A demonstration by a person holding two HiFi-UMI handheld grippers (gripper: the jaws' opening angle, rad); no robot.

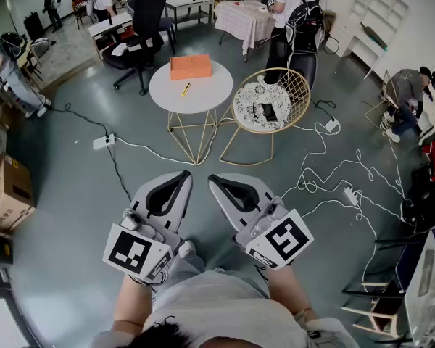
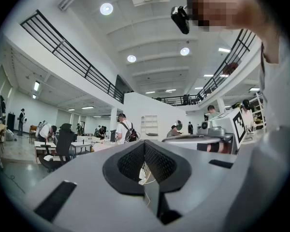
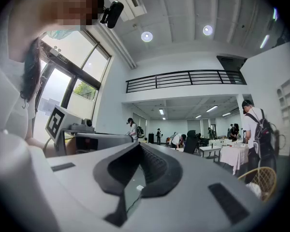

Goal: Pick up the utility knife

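Note:
The utility knife is a small yellow one lying on a round white table some way ahead on the floor, just in front of an orange box. Both grippers are held close to my body, far short of the table. My left gripper and right gripper point forward side by side, each with its jaws shut and nothing between them. The left gripper view shows its own shut jaws and the room beyond them. The right gripper view shows likewise. Neither gripper view shows the knife.
A gold wire chair with a patterned cushion stands right of the table. Cables and power strips trail over the grey floor. A black office chair is behind the table, cardboard boxes at left, several people around.

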